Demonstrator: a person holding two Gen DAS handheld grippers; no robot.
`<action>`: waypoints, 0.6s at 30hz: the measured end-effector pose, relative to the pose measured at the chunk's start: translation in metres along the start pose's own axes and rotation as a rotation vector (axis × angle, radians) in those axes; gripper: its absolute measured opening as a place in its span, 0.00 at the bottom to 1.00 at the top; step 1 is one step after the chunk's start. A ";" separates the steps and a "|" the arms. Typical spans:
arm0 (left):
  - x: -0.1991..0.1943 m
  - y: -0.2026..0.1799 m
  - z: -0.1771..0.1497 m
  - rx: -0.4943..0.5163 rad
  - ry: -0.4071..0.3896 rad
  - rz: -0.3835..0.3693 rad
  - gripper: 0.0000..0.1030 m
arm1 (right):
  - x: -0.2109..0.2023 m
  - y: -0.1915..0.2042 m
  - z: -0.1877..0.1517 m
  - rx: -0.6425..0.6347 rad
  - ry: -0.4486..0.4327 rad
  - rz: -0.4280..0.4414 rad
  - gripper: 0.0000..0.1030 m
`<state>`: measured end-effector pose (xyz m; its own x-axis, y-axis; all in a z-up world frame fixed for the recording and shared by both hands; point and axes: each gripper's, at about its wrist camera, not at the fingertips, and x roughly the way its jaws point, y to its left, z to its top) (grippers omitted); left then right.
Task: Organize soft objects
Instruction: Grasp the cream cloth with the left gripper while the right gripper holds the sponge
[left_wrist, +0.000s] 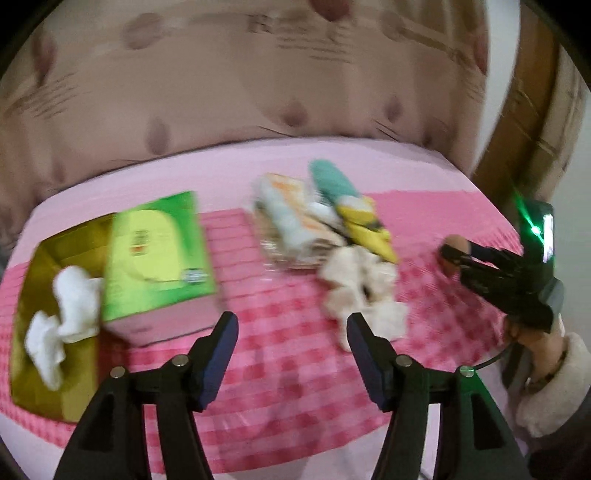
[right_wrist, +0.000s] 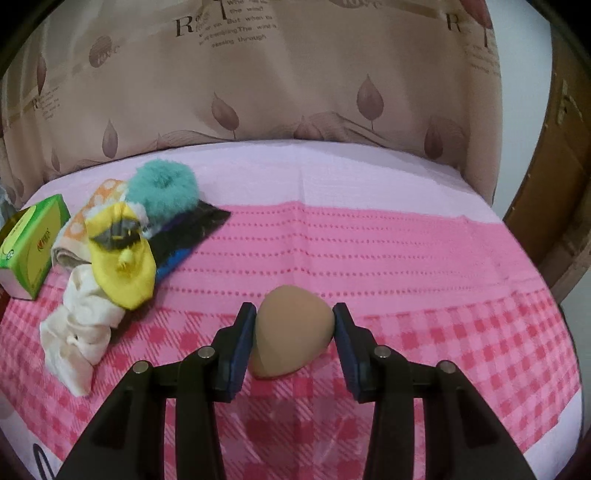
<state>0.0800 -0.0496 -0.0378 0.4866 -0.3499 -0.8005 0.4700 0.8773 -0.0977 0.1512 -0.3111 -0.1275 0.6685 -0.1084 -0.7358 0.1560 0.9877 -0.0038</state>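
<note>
My right gripper (right_wrist: 295, 314) is shut on a tan egg-shaped sponge (right_wrist: 291, 336) just above the pink checked cloth (right_wrist: 443, 350). The left wrist view shows that gripper (left_wrist: 452, 256) at the right with the sponge (left_wrist: 456, 243) at its tips. My left gripper (left_wrist: 291, 321) stands open with nothing between its fingers, over the cloth between the boxes and the pile. The pile holds a teal fluffy piece (right_wrist: 162, 188), a yellow sock (right_wrist: 122, 269), a cream cloth (right_wrist: 81, 332) and an orange dotted towel (right_wrist: 99, 199). White cloths (left_wrist: 62, 314) lie in an open gold box (left_wrist: 29, 280).
A green box (left_wrist: 159, 254) stands against the gold box at the left. A black and blue flat item (right_wrist: 188, 229) lies under the pile. A leaf-patterned curtain (right_wrist: 295, 81) hangs behind the bed, with a wooden door (right_wrist: 546, 184) at the right. A person's sleeve (left_wrist: 550, 391) shows at the right.
</note>
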 end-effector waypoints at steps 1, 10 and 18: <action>0.006 -0.009 0.002 0.011 0.011 -0.012 0.62 | 0.001 -0.001 0.000 0.002 0.006 0.004 0.38; 0.050 -0.067 0.009 0.101 0.096 -0.034 0.63 | 0.003 -0.002 -0.002 0.015 0.013 0.042 0.38; 0.096 -0.069 0.017 0.055 0.165 0.081 0.63 | 0.006 -0.007 -0.001 0.043 0.023 0.069 0.38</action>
<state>0.1073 -0.1494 -0.0979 0.3992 -0.2167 -0.8909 0.4762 0.8794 -0.0005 0.1527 -0.3184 -0.1326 0.6617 -0.0376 -0.7489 0.1419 0.9870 0.0758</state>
